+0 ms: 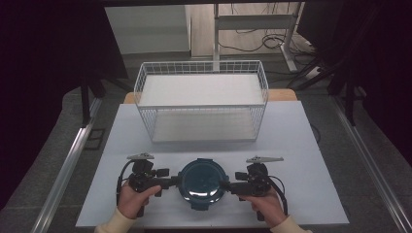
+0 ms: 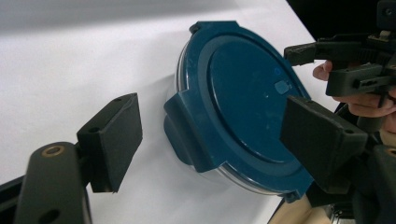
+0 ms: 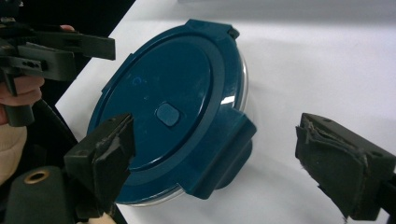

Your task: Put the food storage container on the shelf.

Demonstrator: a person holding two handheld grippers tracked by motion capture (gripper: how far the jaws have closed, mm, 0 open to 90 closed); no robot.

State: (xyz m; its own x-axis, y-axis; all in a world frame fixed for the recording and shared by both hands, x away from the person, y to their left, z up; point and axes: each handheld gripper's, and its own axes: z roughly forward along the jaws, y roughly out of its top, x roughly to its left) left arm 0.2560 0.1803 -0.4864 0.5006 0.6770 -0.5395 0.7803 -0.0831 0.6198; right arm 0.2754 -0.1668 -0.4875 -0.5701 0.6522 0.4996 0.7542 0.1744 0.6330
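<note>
While both hands rest low on the table [image 1: 301, 145], the left claw [image 1: 178, 181] points at the near-left rim of a round container with a dark blue lid [image 1: 202, 183], its jaws standing apart with one of the lid's side latches [image 2: 184, 126] in the gap between them and no pad pressing on it. Opposite it, the right claw [image 1: 223, 185] faces the container from the other side, jaws spread wide around the latch [image 3: 229, 149] on that edge, again without gripping. Between the two claws the container sits flat on the white table, lid on, a small rounded button [image 3: 167, 114] near the lid's middle. Farther beyond the claws, well apart from the container, a white wire basket [image 1: 201, 99] stands on the table.
</note>
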